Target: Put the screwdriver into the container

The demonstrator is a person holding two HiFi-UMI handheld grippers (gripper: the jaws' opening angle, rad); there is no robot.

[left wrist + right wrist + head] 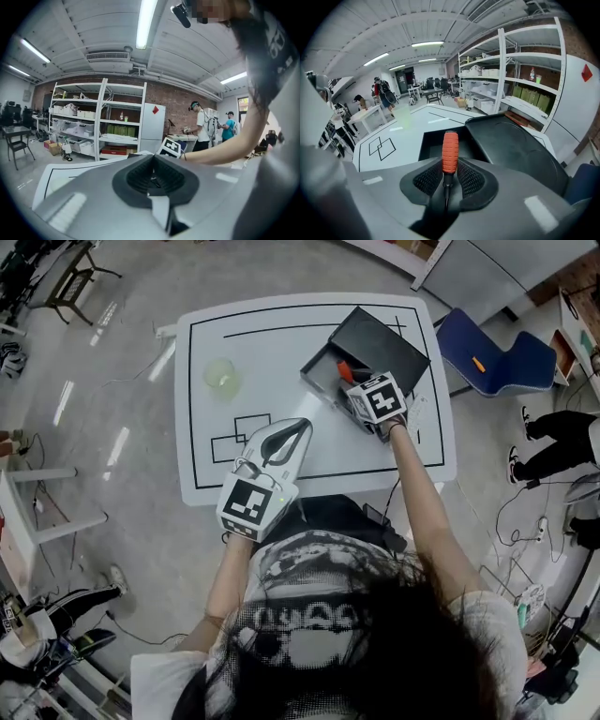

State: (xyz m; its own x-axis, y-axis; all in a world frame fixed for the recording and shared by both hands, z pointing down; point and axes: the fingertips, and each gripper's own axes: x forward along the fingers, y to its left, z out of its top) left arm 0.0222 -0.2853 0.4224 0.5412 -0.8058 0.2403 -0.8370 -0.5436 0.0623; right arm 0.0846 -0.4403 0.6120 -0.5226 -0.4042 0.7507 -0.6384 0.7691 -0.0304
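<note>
An orange-handled screwdriver [450, 152] stands between the pads of my right gripper [450, 176], which is shut on it, the handle pointing forward over the black container [436, 145]. In the head view the right gripper [361, 395] sits at the container's [323, 371] near edge, and the screwdriver's orange handle [344, 370] pokes over the open box. The container's lid [380, 343] lies folded back to the right. My left gripper [277, 442] hovers over the table's front edge; its jaws are closed with nothing between them [152, 180].
A white table [281, 362] with black line markings carries a pale green cup [220, 374] at the left. A blue chair [492, 357] stands to the right of the table. Shelving [93, 122] and people stand in the room beyond.
</note>
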